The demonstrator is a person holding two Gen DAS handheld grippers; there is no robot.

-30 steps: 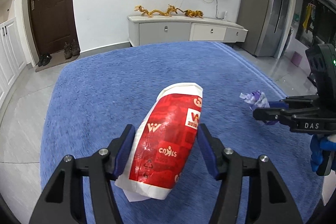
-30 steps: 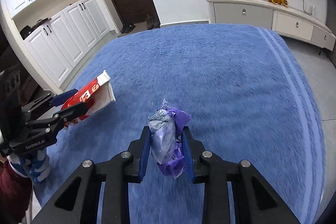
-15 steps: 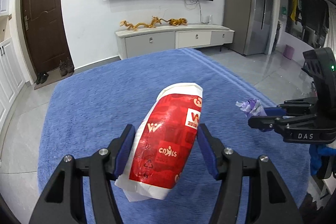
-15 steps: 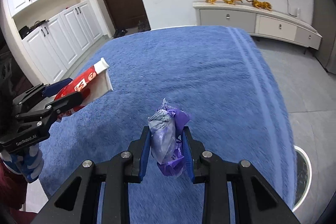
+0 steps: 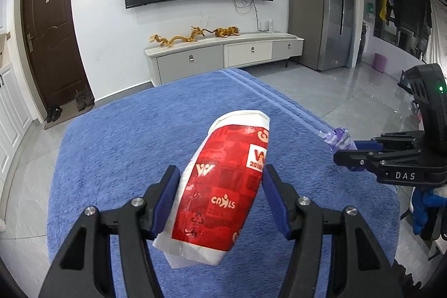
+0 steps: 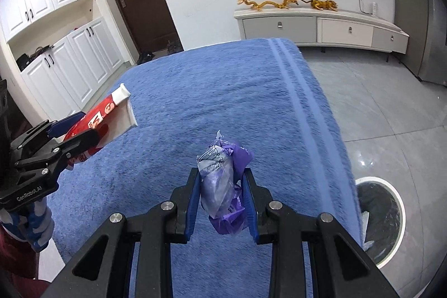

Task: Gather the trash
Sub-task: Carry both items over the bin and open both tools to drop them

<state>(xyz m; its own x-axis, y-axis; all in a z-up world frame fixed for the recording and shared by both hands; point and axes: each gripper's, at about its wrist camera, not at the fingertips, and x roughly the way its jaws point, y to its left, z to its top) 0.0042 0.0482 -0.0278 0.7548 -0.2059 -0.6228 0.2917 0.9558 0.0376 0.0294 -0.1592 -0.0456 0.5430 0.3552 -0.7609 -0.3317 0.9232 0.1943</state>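
- We hold a red-and-white pack in our left gripper; its jaws are closed on the pack's sides, and the pack tilts up and to the right above the blue rug.
- Our right gripper has its jaws clamped on a crumpled purple wrapper, also held above the rug.
- The two grippers are side by side, well apart.
- A round bin stands on the grey floor just beside the rug's right edge; what it holds is too dark to tell, perhaps a liner.
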